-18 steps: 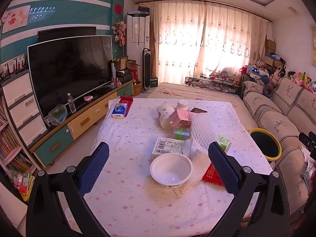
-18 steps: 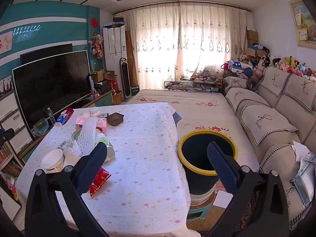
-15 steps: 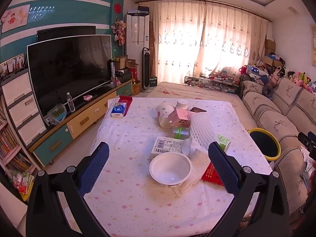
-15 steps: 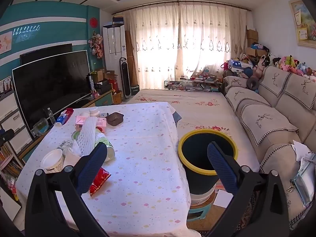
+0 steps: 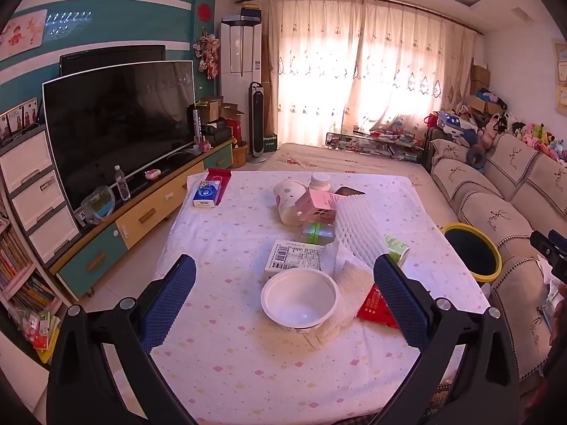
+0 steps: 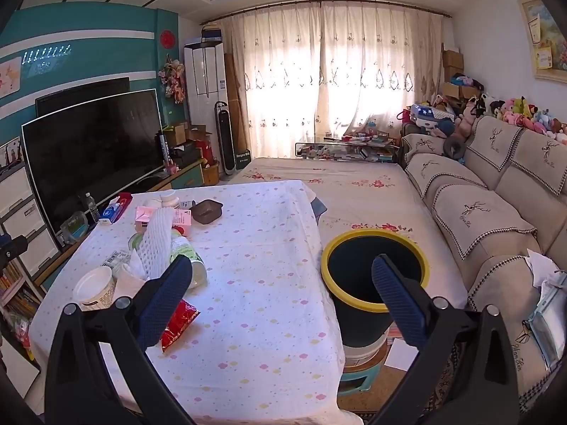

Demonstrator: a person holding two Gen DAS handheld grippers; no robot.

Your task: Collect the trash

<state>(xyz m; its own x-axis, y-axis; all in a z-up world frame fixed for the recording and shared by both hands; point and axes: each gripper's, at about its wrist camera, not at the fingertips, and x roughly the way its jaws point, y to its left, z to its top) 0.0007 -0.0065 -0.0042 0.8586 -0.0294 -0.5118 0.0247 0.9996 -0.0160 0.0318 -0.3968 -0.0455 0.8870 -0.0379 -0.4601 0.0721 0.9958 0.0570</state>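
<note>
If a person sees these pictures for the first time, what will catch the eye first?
Probably the heap of trash in the middle of the table: a white bowl nearest the open left gripper, with white foam netting behind it. Next, the yellow-rimmed bin beside the table, beyond the open right gripper.

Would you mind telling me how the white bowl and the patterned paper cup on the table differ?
The white bowl stands upright, mouth up; the paper cup lies tipped on its side. The bowl is wide and shallow, the cup taller and narrower. The bowl's inside is plain white; the cup's wall carries spots. Both look empty.
</note>
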